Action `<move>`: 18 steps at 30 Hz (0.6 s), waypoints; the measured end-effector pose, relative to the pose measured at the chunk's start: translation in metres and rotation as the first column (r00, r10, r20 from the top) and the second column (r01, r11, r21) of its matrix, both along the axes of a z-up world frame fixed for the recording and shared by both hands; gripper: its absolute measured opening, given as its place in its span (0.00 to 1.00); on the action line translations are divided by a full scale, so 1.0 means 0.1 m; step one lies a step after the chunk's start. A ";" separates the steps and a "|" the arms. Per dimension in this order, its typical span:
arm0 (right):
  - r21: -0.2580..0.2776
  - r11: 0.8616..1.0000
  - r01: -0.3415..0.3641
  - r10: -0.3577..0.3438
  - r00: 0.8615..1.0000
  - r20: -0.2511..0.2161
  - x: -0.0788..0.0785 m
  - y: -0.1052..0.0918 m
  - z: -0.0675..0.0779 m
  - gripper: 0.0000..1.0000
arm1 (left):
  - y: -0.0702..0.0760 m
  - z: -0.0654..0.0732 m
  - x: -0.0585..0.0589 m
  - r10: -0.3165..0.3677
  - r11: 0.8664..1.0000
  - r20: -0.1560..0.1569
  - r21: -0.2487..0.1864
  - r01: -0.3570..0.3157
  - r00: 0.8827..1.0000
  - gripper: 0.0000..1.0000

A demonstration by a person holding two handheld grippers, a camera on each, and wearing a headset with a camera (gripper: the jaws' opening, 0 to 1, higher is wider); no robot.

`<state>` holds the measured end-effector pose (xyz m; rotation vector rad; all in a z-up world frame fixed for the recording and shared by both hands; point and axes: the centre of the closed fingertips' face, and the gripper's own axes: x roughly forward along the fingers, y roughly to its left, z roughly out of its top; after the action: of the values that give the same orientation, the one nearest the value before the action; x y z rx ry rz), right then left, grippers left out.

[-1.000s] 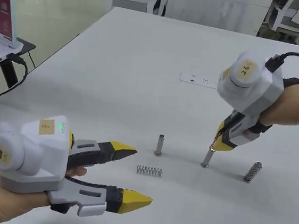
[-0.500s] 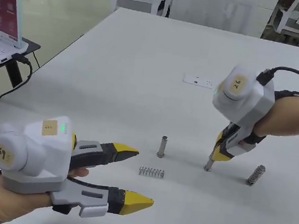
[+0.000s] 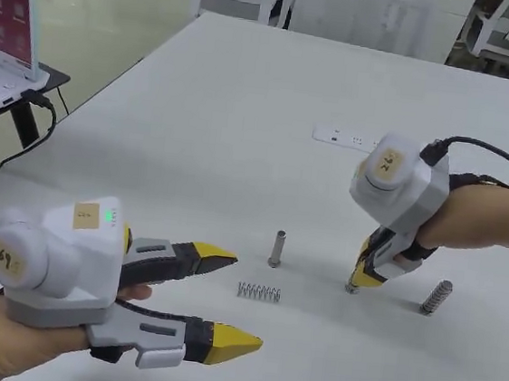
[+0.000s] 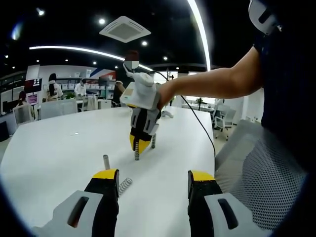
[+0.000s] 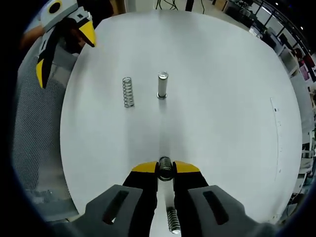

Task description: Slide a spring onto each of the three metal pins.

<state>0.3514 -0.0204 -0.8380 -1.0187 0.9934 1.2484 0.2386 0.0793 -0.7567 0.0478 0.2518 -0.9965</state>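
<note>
My right gripper (image 3: 366,277) points down, shut on a spring (image 5: 165,169) that sits over the middle pin (image 3: 352,287). Only that pin's base shows under the yellow tips. A bare metal pin (image 3: 278,248) (image 5: 162,85) stands upright to its left. In front of the bare pin, a loose spring (image 3: 257,292) (image 5: 128,91) lies flat on the table. To the right stands a third pin wearing a spring (image 3: 434,298) (image 5: 171,219). My left gripper (image 3: 244,303) (image 4: 153,177) hovers open and empty at the near left, pointing at the pins. The right gripper (image 4: 139,143) also appears ahead in the left gripper view.
The white table (image 3: 206,131) stretches far back. A white power strip (image 3: 340,139) lies flat behind the pins. A laptop (image 3: 3,28) on a stand sits off the table's left edge, with cables hanging. Chairs stand beyond the far edge.
The right gripper has come down along the middle pin with the spring, so less of the pin shows below its tips. The left gripper has stayed open and in place.
</note>
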 end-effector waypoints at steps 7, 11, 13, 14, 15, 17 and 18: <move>-0.010 1.000 0.001 -0.001 1.000 0.001 0.02 -0.01 -0.10 0.09 | 0.00 0.00 0.00 0.001 1.000 0.000 0.000 -0.001 1.000 0.51; -0.007 1.000 0.011 -0.011 1.000 -0.004 0.04 -0.02 -0.11 0.09 | 0.00 0.00 0.00 0.002 1.000 0.000 -0.001 -0.002 1.000 0.51; -0.009 1.000 0.010 -0.010 1.000 -0.003 0.03 -0.02 -0.12 0.09 | 0.00 0.00 0.00 0.000 1.000 -0.001 0.000 0.000 1.000 0.51; -0.009 1.000 0.010 -0.010 1.000 -0.002 0.03 -0.02 -0.12 0.09 | 0.00 0.00 0.00 0.000 1.000 -0.001 0.000 0.000 1.000 0.51; -0.006 1.000 0.011 -0.011 1.000 -0.003 0.04 -0.02 -0.12 0.09 | 0.00 0.00 0.00 0.000 1.000 -0.001 -0.001 0.000 1.000 0.51; -0.004 1.000 0.014 -0.014 1.000 -0.005 0.04 -0.02 -0.11 0.10 | 0.00 0.00 0.00 0.001 1.000 0.000 0.000 -0.001 1.000 0.51; -0.004 1.000 0.014 -0.014 1.000 -0.005 0.04 -0.02 -0.11 0.10 | 0.00 0.00 0.00 0.001 1.000 0.000 -0.001 -0.001 1.000 0.51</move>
<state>0.3553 -0.0224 -0.8492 -1.0101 1.0058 1.2384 0.2388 0.0791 -0.7567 0.0468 0.2519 -0.9954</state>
